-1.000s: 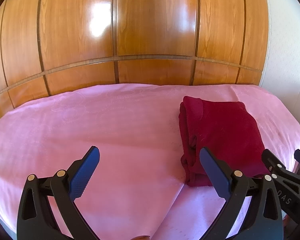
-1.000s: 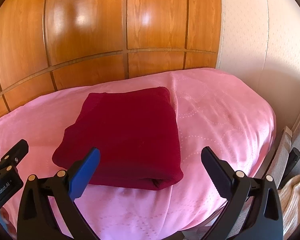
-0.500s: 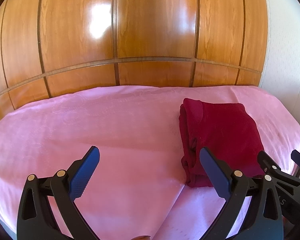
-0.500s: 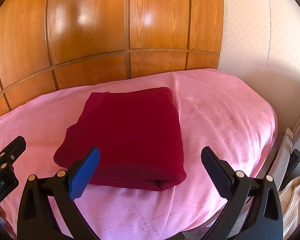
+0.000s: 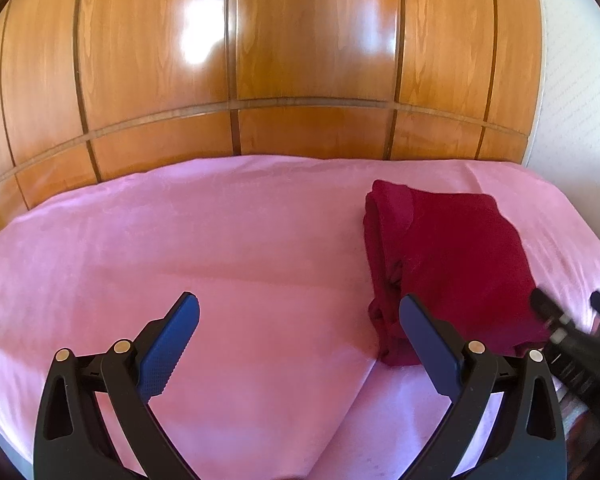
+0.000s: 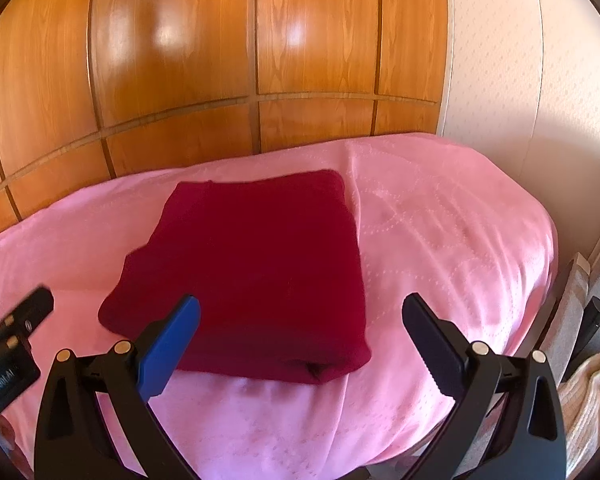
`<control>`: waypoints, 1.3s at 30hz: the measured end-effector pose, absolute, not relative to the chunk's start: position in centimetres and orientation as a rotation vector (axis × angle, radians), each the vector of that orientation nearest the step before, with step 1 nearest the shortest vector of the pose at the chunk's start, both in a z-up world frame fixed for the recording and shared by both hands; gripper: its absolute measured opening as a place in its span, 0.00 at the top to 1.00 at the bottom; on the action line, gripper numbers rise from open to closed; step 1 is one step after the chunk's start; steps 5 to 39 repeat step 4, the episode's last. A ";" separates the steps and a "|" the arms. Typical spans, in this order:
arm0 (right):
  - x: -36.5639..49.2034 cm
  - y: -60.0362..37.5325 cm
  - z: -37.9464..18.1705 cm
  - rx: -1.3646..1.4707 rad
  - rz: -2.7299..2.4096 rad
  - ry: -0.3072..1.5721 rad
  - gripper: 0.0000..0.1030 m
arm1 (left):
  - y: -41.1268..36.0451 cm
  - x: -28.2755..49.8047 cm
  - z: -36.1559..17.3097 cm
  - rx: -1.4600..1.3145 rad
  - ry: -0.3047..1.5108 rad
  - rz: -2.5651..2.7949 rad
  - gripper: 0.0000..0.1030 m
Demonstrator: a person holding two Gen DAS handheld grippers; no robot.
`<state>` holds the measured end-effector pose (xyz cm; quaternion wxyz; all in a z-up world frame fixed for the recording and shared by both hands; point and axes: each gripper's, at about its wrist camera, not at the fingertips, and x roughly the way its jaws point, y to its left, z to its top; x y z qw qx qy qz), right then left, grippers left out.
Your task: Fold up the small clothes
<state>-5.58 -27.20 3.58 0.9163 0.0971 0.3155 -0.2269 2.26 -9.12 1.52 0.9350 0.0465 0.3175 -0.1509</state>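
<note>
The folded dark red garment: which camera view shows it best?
The right wrist view: the folded dark red garment lies near the middle, its whole top face visible on the pink bedcover. The left wrist view shows it at the right, side-on, its near corner hidden behind a finger.

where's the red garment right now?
The folded red garment lies flat on the pink bedspread, ahead of the open right gripper; in the left wrist view it sits right, beyond the right finger.
</note>
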 end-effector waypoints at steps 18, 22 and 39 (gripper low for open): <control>-3.9 -32.7 3.6 0.270 -0.533 0.654 0.02 | -8.2 3.4 0.2 0.075 0.709 -0.296 0.04; -3.9 -32.7 3.6 0.270 -0.533 0.654 0.02 | -8.2 3.4 0.2 0.075 0.709 -0.296 0.04; -3.9 -32.7 3.6 0.270 -0.533 0.654 0.02 | -8.2 3.4 0.2 0.075 0.709 -0.296 0.04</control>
